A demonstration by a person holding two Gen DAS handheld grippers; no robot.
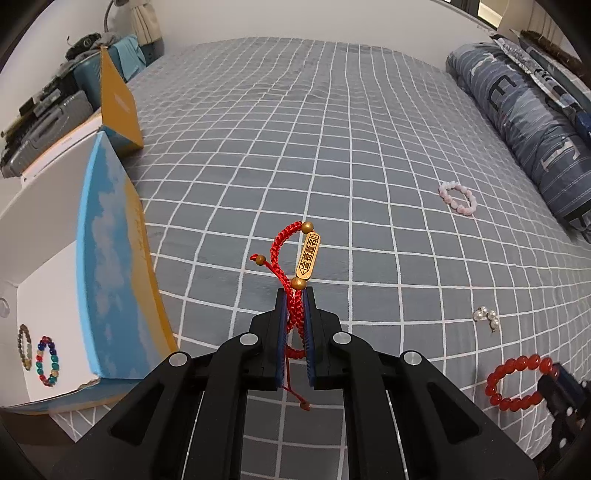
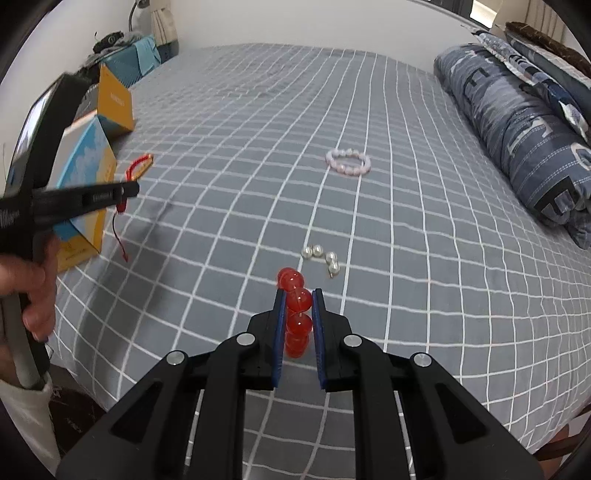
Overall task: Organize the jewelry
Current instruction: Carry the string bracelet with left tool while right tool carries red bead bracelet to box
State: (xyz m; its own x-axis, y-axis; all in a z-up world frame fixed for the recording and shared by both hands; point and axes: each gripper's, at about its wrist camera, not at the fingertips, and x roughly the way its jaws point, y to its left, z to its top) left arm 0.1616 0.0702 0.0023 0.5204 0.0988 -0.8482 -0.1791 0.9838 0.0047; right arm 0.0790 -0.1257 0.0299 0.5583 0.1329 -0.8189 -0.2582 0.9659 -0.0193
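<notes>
left gripper (image 1: 295, 295) clamping red cord bracelet (image 1: 295, 258), box (image 1: 110, 258) sitting to its left. right gripper (image 2: 298, 295) pinching red bead bracelet (image 2: 297, 299); round beads risking slipping out.

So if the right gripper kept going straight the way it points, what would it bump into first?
Probably the pearl earrings on the bed sheet, just ahead of the right gripper and its red bead bracelet; depth is uncertain.

bed (image 1: 332, 129): grey grid sheet; wall (image 1: 295, 18): white; pillow (image 1: 524, 122): blue, rt
</notes>
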